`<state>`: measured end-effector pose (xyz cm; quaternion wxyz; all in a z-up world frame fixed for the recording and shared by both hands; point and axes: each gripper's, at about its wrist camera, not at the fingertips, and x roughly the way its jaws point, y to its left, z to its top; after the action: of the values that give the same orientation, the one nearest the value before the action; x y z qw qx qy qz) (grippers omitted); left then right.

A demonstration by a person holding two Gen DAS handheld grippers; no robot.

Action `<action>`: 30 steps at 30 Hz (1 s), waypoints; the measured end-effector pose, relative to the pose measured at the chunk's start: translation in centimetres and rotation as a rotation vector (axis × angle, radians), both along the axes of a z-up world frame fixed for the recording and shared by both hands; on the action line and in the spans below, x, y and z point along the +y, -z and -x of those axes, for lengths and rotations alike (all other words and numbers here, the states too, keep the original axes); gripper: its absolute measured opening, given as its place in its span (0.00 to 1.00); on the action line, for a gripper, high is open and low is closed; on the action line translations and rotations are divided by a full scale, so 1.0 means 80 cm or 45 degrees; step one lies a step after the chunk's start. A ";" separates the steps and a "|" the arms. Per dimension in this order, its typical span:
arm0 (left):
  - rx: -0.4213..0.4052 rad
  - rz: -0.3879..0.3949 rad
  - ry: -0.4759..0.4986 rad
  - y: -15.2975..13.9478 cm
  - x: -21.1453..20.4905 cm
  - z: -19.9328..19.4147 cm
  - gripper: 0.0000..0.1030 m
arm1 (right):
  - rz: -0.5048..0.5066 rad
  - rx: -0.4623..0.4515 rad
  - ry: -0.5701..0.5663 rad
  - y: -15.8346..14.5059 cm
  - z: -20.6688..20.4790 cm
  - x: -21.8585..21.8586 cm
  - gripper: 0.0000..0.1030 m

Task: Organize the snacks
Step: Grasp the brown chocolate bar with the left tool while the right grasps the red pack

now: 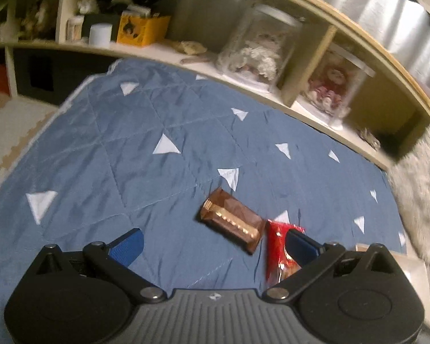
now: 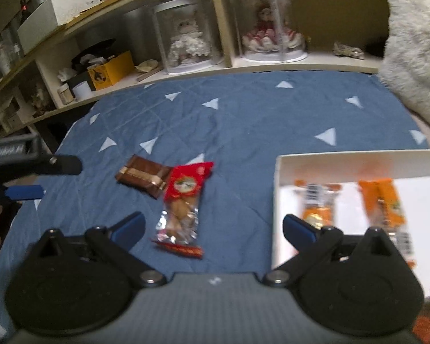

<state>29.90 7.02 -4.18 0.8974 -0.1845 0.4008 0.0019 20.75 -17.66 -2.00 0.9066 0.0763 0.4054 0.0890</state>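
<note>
1. Spread wide and empty, the right gripper (image 2: 213, 230) hovers at lower centre of its view; its right-hand finger overlaps the white box (image 2: 278, 200).
2. Ahead, the red snack pack (image 2: 183, 209) lies lengthwise, red end toward the shelf (image 2: 272, 63); the brown bar (image 2: 143, 179) slants across, touching it.
3. Bare blue quilt (image 2: 243, 120) lies beyond.
4. Two orange packs (image 2: 384, 200) in the box are blurred.
5. Likewise parted, the left gripper (image 1: 213, 246) hides part of the red pack.
</note>
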 end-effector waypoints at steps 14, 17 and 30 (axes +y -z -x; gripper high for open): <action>0.083 -0.199 -0.019 0.056 -0.055 -0.119 1.00 | -0.122 0.020 -0.021 0.054 -0.047 0.033 0.97; 0.112 -0.301 0.025 0.066 -0.067 -0.131 1.00 | -0.071 -0.029 -0.041 0.056 -0.047 0.039 0.96; 0.171 -0.453 0.135 0.064 -0.035 -0.079 1.00 | -0.051 0.042 -0.156 0.061 -0.035 0.040 0.50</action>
<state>36.19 4.26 -9.28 0.8860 -0.0010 0.4622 0.0377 23.58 -14.50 -6.89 0.8910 0.0709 0.4222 0.1512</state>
